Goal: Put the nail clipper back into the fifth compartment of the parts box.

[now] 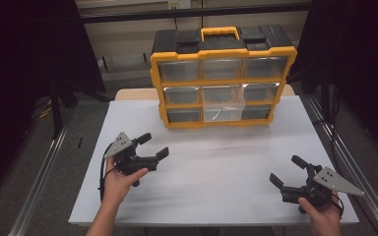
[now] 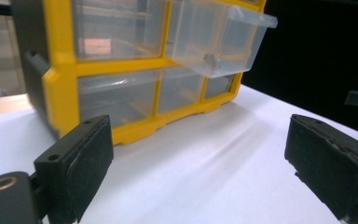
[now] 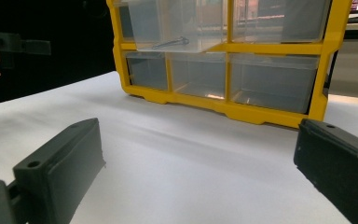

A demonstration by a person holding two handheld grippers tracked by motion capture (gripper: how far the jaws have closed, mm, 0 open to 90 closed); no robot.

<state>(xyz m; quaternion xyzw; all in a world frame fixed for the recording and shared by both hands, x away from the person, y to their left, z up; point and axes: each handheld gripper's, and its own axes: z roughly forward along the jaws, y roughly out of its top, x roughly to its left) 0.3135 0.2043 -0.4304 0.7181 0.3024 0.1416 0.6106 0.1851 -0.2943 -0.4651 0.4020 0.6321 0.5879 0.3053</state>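
Observation:
A yellow and black drawer cabinet with clear drawers stands at the back of the white table. Its middle drawer is pulled out; a small metal screw lies inside it, also seen as the screw in the left gripper view. My left gripper is held open at the front left, nothing between its jaws. My right gripper is held open at the front right, also empty. Both are well short of the cabinet.
Metal rails run along both sides of the table. A black frame bar crosses behind the cabinet. White tabletop stretches between the two grippers and the cabinet.

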